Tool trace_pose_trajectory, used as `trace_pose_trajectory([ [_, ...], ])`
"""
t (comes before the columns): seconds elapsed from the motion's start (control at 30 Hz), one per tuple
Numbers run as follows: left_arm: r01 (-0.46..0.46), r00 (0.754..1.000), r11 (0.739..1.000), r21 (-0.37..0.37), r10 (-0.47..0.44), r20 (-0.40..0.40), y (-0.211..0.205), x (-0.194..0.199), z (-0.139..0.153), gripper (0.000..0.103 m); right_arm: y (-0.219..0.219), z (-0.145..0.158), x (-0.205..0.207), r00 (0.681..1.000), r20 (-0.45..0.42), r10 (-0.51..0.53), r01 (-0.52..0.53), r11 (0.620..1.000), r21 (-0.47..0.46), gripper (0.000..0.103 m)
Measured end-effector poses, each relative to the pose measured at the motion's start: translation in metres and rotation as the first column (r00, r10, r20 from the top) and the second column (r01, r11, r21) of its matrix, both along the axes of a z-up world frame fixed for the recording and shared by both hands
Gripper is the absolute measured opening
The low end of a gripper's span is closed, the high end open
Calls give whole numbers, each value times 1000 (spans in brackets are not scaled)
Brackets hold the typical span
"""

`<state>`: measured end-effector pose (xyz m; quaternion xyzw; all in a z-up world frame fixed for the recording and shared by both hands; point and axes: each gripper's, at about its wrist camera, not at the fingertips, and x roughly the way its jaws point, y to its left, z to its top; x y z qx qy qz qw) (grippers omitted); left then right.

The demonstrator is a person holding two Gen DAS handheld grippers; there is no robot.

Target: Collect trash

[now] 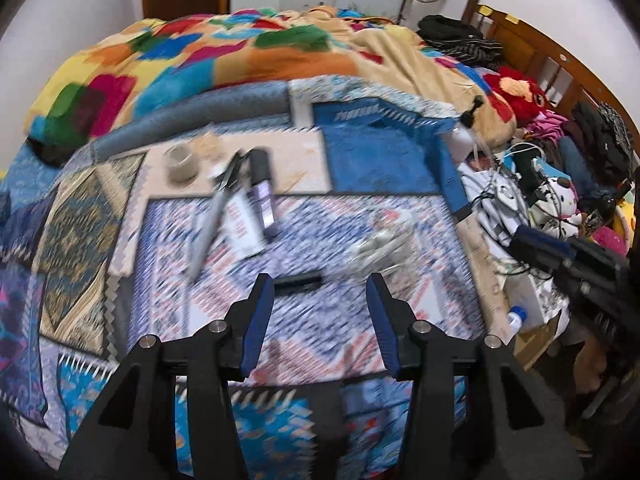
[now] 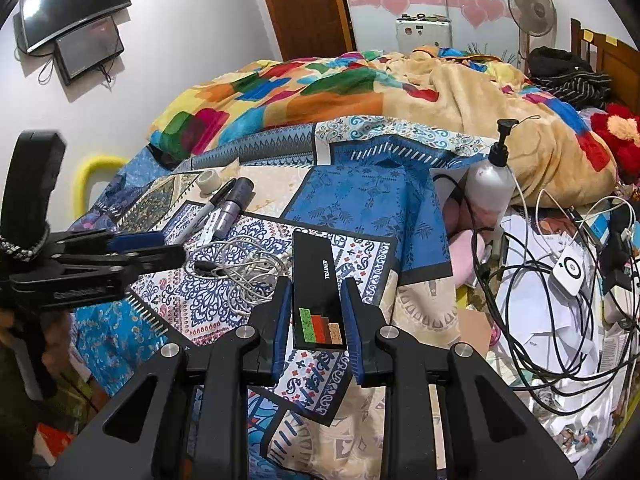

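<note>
The walls [image 2: 192, 40] were pale, with two dark screens [image 2: 74, 24] mounted on one and pink hearts [image 2: 420, 0] along the far one. A brown wooden door [image 2: 308, 4] stood behind the bed [image 2: 360, 192], a standing fan [image 2: 530, 4] near its wooden headboard [image 1: 520, 40].

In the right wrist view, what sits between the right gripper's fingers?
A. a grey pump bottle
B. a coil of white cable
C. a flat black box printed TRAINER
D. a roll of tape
C: the flat black box lies lengthwise between the blue pads of the right gripper, while the white cable lies to its left and the pump bottle stands further right.
</note>
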<state>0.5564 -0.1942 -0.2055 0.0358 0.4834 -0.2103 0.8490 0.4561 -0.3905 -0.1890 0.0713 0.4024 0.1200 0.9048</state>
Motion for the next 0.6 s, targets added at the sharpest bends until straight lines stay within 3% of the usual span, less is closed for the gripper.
trace_pose_trajectory([
  [0.17, -9, 999, 998, 57, 12, -38, 16, -3, -27, 47, 5, -9, 4, 1000, -16, 15, -15, 1000, 1, 23],
  [0.3, 40, 999, 997, 68, -38, -31, 3, 4, -40, 47, 10, -17, 8, 999, -32, 25, -25, 1000, -7, 23],
  [0.5, 98, 995, 995, 20, -99, 15, -19, 30, -43, 47, 13, -25, 10, 998, -56, 24, -25, 1000, -17, 23],
  [0.6, 113, 993, 994, -14, -113, -40, -23, 42, -52, 47, 13, -26, 11, 998, -60, 21, -22, 999, -25, 23],
])
